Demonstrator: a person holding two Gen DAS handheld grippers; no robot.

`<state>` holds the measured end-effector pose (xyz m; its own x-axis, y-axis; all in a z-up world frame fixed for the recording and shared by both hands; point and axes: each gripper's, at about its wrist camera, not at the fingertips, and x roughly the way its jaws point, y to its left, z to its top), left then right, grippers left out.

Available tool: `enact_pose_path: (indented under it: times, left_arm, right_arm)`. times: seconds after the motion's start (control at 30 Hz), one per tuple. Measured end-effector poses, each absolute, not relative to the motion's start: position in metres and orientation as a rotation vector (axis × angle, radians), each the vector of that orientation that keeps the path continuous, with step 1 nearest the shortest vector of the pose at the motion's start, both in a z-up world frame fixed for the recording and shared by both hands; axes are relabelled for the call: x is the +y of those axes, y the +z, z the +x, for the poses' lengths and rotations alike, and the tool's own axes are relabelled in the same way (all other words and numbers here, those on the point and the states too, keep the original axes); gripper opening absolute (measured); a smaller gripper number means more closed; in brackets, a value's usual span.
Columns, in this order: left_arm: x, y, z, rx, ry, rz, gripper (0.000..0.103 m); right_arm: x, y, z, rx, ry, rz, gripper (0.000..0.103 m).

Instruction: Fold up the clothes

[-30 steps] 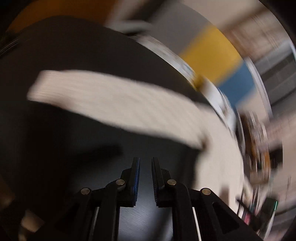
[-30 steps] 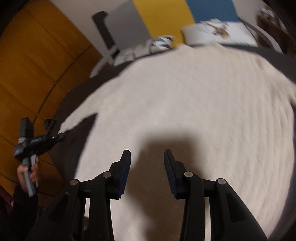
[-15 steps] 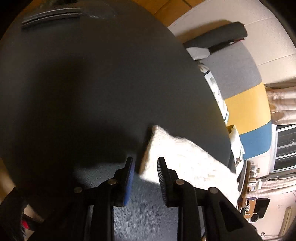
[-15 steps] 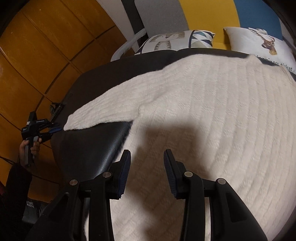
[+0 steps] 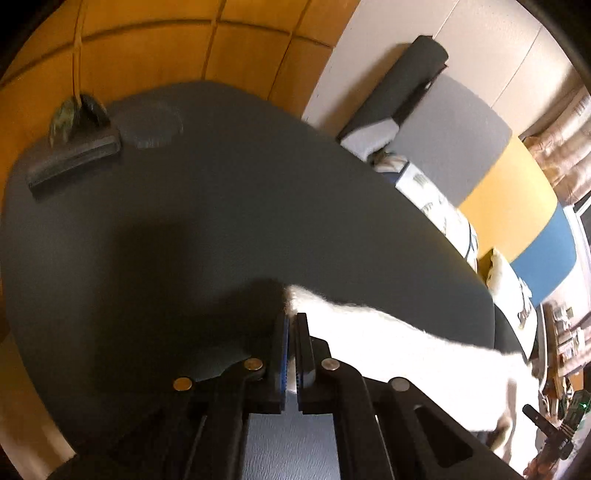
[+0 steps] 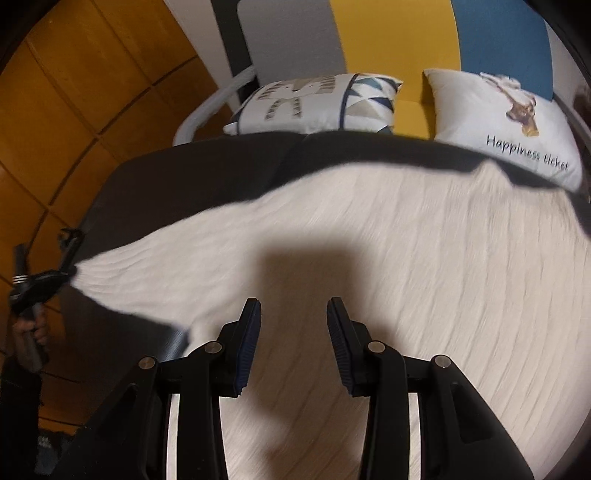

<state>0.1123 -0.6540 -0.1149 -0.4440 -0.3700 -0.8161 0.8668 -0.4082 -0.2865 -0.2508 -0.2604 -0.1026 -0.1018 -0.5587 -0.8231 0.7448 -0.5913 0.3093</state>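
The left gripper (image 5: 291,354) is pointing steeply down over the dark desk (image 5: 221,221), its jaws having just closed onto the cuff end of a sleeve of the white knitted sweater (image 5: 406,350), with the fabric showing between the blue pads. From that pinched end the sleeve is stretching away toward the desk's right side, where it is meeting the body of the garment. In the right wrist view the same left gripper (image 6: 55,277) is appearing at the desk's left edge, with the person's hand (image 6: 31,325) wrapping around its handle and a dark sleeve (image 6: 18,406) below it. The sweater (image 6: 406,277) is lying spread across the desk, its body filling most of the near and right part and its far edge reaching close to the desk's far edge. The right gripper (image 6: 293,347) is tilting down above the sweater's body, its jaws standing apart with nothing between the pads, casting a shadow on the knit ahead of it. Beyond the desk's far edge two printed cushions (image 6: 317,103) are resting on a grey, yellow and blue sofa (image 6: 391,33). At the desk's far left corner a dark flat object (image 5: 74,158) is lying beside an orange panelled wall (image 5: 166,44).
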Motion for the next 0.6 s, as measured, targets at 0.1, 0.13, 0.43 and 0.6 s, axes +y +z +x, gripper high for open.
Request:
enact_pose_path:
  times: [0.1,0.13,0.43,0.6]
  left_arm:
    - [-0.649,-0.12,0.096,0.846,-1.902,0.903,0.002]
    - [-0.653,-0.122,0.095,0.836,-1.882,0.909,0.002]
    - [-0.671,-0.155,0.104,0.743,-1.714,1.063,0.002]
    - [-0.674,-0.145,0.127,0.85,-1.605,1.032,0.005]
  right_arm:
    - [-0.285,-0.111,-0.266,0.283,-1.82,1.252,0.04]
    - [-0.293,-0.115,-0.268,0.307,-1.811,1.251,0.04]
    - [-0.338,-0.131,-0.28,0.433,-1.917,1.218,0.041]
    - [-0.327,-0.111,-0.299,0.301,-1.861,1.209,0.041]
